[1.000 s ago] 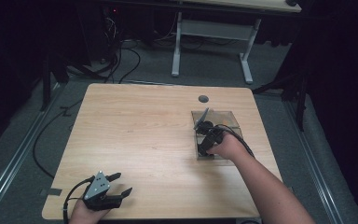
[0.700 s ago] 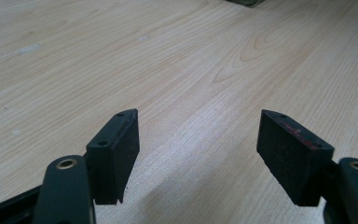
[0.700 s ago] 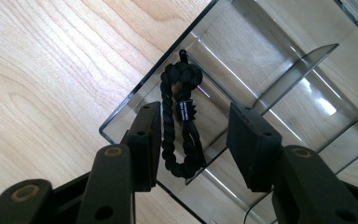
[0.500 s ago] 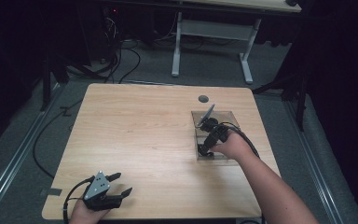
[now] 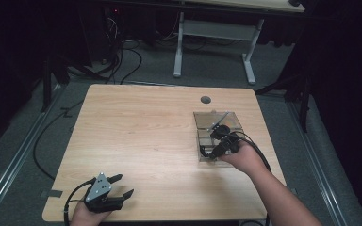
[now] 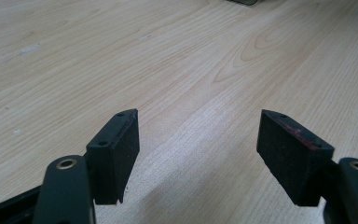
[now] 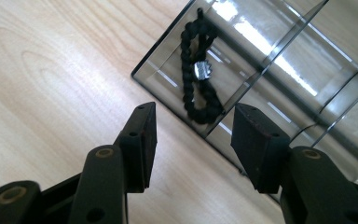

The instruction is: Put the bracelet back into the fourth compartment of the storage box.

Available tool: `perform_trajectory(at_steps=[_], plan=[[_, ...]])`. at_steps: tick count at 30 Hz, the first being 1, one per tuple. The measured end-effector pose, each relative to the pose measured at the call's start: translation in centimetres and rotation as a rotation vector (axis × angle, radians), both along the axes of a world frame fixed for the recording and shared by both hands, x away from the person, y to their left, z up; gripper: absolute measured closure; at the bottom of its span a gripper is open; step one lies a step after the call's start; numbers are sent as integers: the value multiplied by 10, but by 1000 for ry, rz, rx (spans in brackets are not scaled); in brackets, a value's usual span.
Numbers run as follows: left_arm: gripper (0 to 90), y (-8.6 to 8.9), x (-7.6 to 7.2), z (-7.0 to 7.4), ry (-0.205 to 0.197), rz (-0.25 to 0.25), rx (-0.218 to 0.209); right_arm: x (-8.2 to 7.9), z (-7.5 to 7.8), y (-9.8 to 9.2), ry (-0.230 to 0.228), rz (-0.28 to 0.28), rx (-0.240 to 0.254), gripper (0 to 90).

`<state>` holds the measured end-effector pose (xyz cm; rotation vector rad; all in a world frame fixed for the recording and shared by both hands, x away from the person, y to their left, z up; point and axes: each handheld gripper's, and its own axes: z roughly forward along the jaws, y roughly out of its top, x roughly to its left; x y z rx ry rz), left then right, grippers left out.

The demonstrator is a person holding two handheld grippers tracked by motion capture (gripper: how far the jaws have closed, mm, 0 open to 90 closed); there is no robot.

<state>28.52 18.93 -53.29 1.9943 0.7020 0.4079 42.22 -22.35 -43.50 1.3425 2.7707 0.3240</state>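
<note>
Lying in the near compartment of the clear organizer tray, the black beaded bracelet is now free of your right gripper: its jaws stand partly apart just short of the tray's near corner, with nothing between them. A second ago that gripper sat farther into the tray, over its middle; half a second ago it had started back toward you, and now it has pulled to the tray's near edge. I read that as the release being done and the retreat under way.

The bracelet rests stretched into a long loop, its small silver charm near the middle, one end close to the tray's corner wall. It looks wholly inside the compartment, touching the floor of the tray and not draped over a divider, so the placement seems to have held.

On the high view, the tray sits on the desk with your right gripper at its near side. Well away from the tray, at the desk's near left corner, your left gripper has not moved; its jaws are wide apart and empty over bare wood.
</note>
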Motion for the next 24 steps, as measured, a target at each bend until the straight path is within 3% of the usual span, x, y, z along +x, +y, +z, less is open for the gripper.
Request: perform_trajectory(at_steps=[8,10,12,24], plan=[[303,0,0,0,-2,0,3,-26,0,-3,-101,1,16,501],[303,0,-1,0,-3,1,1,-30,-1,-5,-103,-9,42,498],[303,0,-1,0,-3,0,4,-35,-4,-5,-123,-6,34,487],[303,0,-1,0,-2,0,6,-59,-26,-14,-207,-22,163,437]])
